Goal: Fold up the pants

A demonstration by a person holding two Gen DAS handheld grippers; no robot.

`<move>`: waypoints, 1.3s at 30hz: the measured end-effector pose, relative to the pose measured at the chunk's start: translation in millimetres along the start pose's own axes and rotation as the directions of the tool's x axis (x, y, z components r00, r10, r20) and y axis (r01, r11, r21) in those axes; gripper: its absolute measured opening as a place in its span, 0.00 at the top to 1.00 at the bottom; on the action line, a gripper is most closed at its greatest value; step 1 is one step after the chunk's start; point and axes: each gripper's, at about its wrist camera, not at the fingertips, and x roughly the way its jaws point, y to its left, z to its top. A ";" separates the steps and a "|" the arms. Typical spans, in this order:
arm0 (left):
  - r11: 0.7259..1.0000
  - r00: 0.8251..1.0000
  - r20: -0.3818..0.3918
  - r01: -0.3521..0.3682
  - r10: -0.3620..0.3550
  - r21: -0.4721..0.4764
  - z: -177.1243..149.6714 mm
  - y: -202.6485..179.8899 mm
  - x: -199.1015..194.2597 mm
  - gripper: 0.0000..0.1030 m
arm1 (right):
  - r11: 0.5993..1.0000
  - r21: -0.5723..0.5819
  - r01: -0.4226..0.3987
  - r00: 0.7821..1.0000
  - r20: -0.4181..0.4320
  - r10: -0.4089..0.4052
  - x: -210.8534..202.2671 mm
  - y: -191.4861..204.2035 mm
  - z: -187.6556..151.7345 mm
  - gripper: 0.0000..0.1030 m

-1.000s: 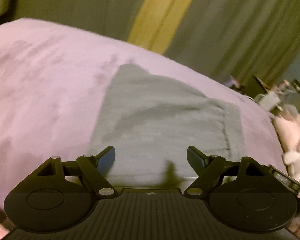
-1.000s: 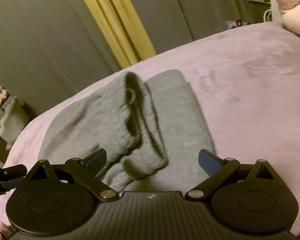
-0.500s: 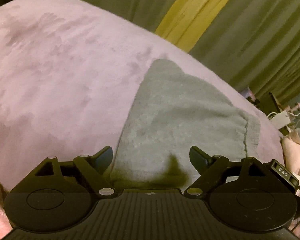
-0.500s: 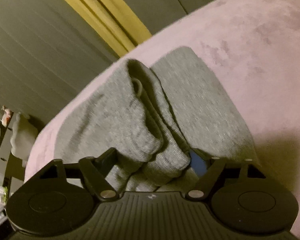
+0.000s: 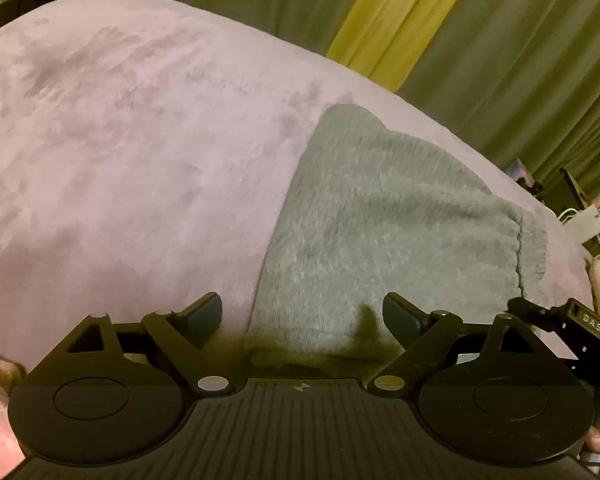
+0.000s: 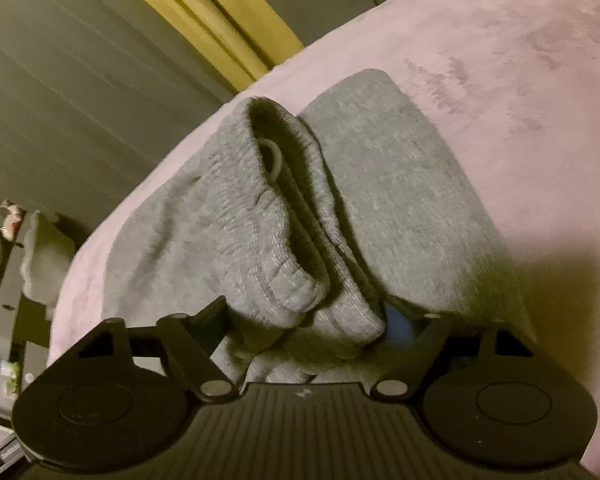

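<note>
two grippers on one pair of grey pants [image 5: 388, 232], which lie partly folded on the pink blanket [image 5: 120, 152]. right gripper [image 6: 306, 320] has its fingers closed in around the bunched waistband [image 6: 276, 216], fabric filling the gap, so it grips that end. left gripper [image 5: 302, 312] is spread wide with nothing between the fingers, hovering at the pants' near edge, cloth directly ahead. relative to the waistband, the flat folded panel [image 6: 400, 184] lies just to its right, long axis running away from the right gripper. judgement: the right gripper is nearer and placed to carry the waistband over the panel; the left could pin the near edge.
</note>
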 end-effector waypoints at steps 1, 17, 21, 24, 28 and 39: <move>1.000 1.000 -0.002 -0.002 0.002 -0.001 0.0 0.4 0.6 0.10 | 1.000 -0.002 -0.002 1.000 0.001 0.002 1.0 -0.1 -1.9 0.25; 0.992 1.000 -0.005 -0.002 0.002 -0.124 -2.8 24.0 14.9 0.08 | 0.992 -0.127 0.012 0.999 0.048 -0.006 -22.6 64.0 15.3 0.51; 0.987 1.000 0.003 0.003 -0.003 -0.164 -2.6 29.4 14.4 0.08 | 0.980 -0.187 -0.075 0.989 0.114 0.098 -51.2 93.8 23.6 0.68; 0.984 1.000 0.002 0.006 -0.006 -0.176 -2.3 30.4 14.5 0.08 | 0.973 -0.173 -0.154 0.966 0.179 0.185 -80.0 97.7 31.1 0.91; 0.983 1.000 -0.015 0.007 -0.010 -0.184 -1.6 30.8 18.0 0.08 | 0.988 -0.131 -0.079 0.987 0.126 0.096 -74.8 69.5 32.6 0.84; 0.978 0.999 -0.046 0.010 -0.021 -0.210 0.7 38.0 28.3 0.08 | 0.986 -0.073 0.151 0.983 0.114 -0.142 -65.4 18.7 14.1 0.21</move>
